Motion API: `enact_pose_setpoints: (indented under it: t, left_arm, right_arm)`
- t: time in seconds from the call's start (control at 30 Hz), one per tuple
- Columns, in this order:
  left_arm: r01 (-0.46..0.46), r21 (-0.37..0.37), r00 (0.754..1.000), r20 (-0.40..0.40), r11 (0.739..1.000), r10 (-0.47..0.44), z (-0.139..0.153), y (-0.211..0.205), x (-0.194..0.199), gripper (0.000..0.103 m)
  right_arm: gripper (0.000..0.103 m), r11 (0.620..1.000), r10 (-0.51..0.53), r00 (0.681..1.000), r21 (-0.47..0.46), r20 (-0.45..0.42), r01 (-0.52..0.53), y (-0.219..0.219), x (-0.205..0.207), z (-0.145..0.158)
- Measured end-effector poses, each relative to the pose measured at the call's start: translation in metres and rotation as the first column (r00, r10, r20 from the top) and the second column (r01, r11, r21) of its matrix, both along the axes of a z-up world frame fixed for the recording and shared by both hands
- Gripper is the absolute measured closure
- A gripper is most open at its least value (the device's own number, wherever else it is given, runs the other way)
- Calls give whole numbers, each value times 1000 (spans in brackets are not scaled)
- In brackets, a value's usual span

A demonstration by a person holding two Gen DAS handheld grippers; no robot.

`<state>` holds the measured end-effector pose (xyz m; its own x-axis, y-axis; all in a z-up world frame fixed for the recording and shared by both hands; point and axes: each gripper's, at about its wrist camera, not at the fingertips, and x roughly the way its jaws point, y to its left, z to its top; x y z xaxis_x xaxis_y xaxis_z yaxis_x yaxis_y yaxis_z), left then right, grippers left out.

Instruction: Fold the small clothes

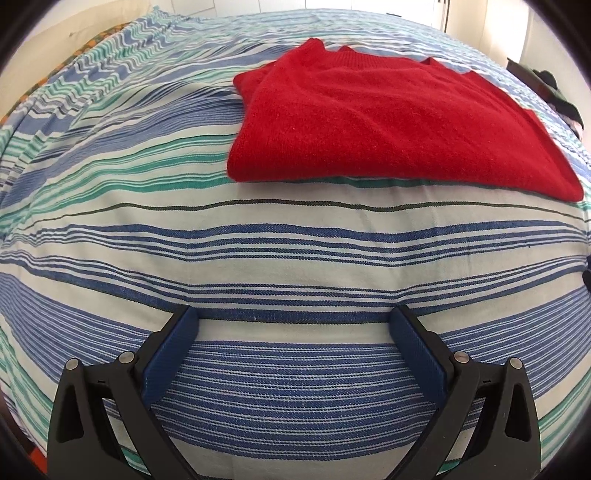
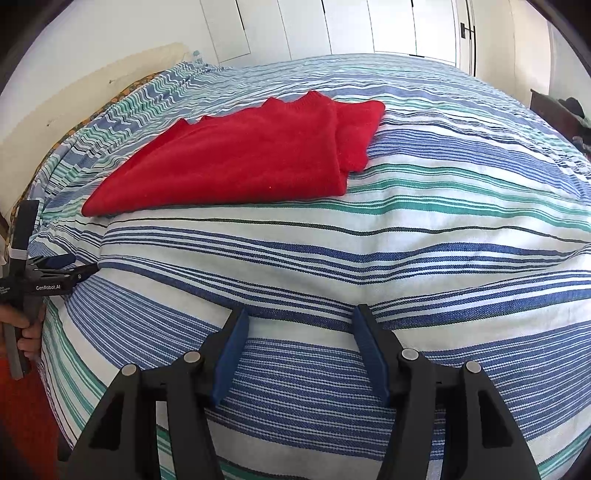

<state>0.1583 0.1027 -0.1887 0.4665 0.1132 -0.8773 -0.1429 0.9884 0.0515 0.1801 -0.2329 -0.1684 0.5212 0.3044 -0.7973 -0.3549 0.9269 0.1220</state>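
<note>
A red knit sweater [image 1: 384, 118] lies folded on the striped bedspread [image 1: 258, 243], sleeves tucked under, neckline at the far side. In the right wrist view the sweater [image 2: 243, 158] sits up and to the left. My left gripper [image 1: 295, 317] hovers over bare bedspread well short of the sweater's near hem, open, with nothing between its blue pads. My right gripper [image 2: 301, 317] is also open and empty above the bedspread [image 2: 369, 258], near of the sweater. The left gripper [image 2: 79, 271] shows at the far left edge of the right wrist view, held by a hand [image 2: 22, 328].
The bed's left edge drops toward an orange floor [image 2: 26, 424]. A cream wall [image 2: 92, 85] runs along the left, white closet doors [image 2: 369, 26] stand behind the bed. Dark furniture with clothes [image 2: 569, 110] sits at the far right.
</note>
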Motion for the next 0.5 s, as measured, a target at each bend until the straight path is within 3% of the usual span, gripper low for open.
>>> enact_pose_setpoints:
  t: [0.2,0.5]
  left_arm:
    - [-11,8,1000,-17,1000,11,1,-2,2,1]
    - [-8,11,998,69,1000,7,-1,-1,-9,1]
  right_arm:
    - [44,1000,1,1000,9,-12,-1,-1,0,0]
    - [43,1000,-7,1000,14,-20,7,-1,1,-1]
